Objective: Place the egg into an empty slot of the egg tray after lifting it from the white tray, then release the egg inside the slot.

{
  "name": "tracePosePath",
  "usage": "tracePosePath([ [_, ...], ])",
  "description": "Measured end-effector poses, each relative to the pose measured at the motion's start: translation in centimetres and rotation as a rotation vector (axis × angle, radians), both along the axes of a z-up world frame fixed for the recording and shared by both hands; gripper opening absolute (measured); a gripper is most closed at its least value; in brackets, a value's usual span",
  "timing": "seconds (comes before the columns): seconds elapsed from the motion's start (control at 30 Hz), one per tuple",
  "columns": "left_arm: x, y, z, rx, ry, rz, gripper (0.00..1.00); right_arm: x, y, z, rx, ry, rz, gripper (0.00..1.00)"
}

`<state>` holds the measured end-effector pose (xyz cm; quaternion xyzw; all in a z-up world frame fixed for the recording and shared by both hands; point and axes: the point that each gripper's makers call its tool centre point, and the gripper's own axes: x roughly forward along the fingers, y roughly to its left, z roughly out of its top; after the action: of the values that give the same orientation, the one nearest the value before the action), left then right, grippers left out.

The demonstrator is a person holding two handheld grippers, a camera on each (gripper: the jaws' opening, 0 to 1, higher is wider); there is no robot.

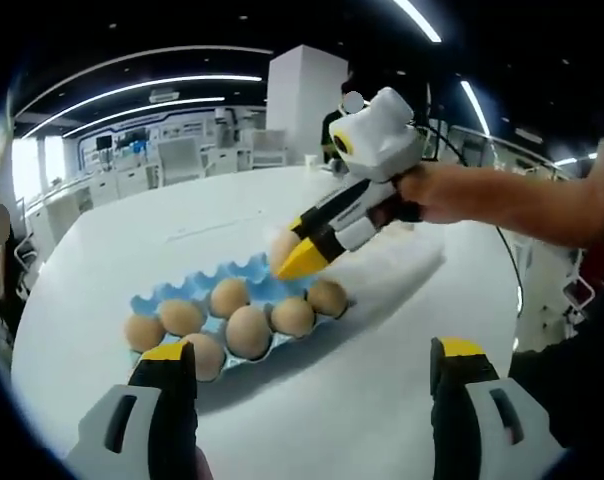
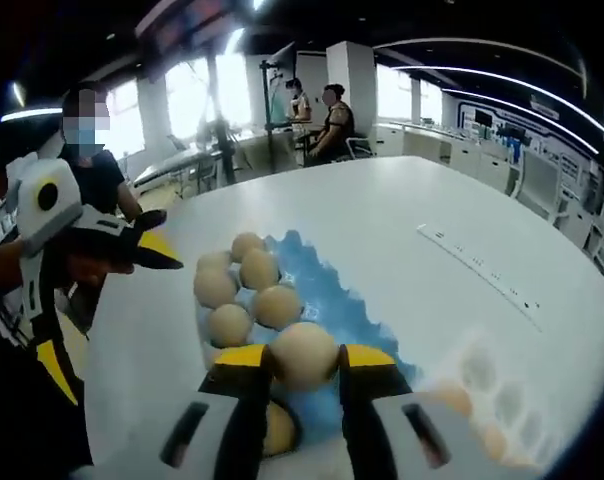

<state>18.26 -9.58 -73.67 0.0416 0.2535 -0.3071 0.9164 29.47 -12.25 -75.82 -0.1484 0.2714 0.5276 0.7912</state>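
My right gripper (image 2: 304, 362) has its jaws closed on the egg (image 2: 303, 354), held just above the blue egg tray (image 2: 332, 300), over its near end. The tray sits on the white table (image 2: 402, 230) with several eggs already in slots. My left gripper (image 1: 307, 375) stands wide, holding nothing, near the tray. The white tray (image 2: 502, 400) lies blurred at right.

Round white table (image 1: 402, 330), white pillar (image 1: 304, 95) far behind, seated people (image 2: 332, 122) at far desks, ceiling light strips (image 1: 152, 85)
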Motion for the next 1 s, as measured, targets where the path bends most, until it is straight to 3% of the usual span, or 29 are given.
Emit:
tracePosePath([
  [0.47,-0.4,-0.9,-1.0,0.002,0.026,-0.017,0.99,0.1,1.6,-2.2,-0.051,0.019,0.060,0.28],
  [1.0,-0.3,-1.2,-1.3,0.003,0.043,-0.031,0.99,0.6,1.8,-2.6,-0.063,0.015,0.110,0.28],
])
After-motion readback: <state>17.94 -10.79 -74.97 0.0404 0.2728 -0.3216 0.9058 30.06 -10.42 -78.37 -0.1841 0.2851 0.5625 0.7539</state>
